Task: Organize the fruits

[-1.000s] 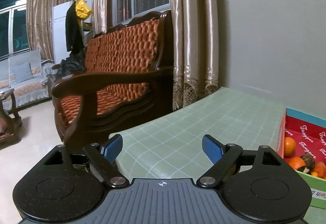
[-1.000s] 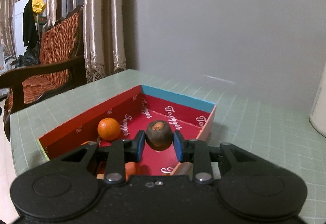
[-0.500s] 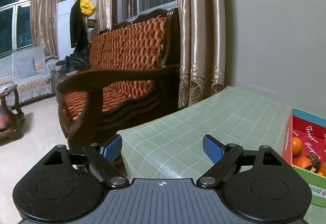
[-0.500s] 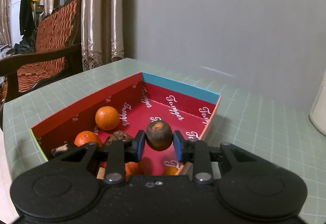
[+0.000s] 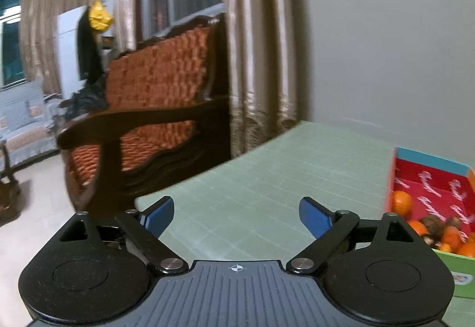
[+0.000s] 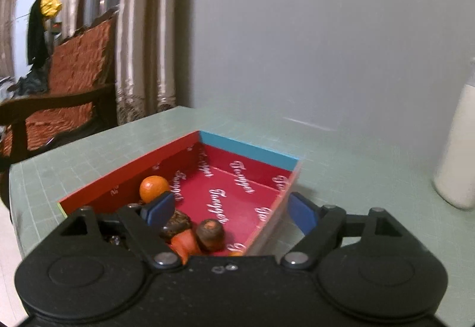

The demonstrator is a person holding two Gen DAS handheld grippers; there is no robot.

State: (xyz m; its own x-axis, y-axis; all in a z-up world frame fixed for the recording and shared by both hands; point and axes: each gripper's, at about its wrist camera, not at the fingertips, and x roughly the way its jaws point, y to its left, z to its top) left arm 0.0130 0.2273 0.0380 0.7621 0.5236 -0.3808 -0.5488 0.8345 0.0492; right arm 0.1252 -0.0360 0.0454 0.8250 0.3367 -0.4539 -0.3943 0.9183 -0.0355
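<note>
Releasing a dark brown fruit (image 6: pixel 210 234) into the red box (image 6: pixel 127 178).

Hanging over the box's near end, the right gripper (image 6: pixel 230 209) is standing wide, its jaws having just been opening, so the fruit is lying loose on the floor beside the orange pieces (image 6: pixel 184 243), apparently to gather them together. Left of the box, the left gripper (image 5: pixel 236 215) is gaping empty above the green table (image 5: pixel 267 178), having just widened a little more.

Box (image 6: pixel 246 148) red inside, white script, blue end; tablecloth (image 6: pixel 341 166) green grid; fingers (image 6: pixel 157 209) blue.
</note>
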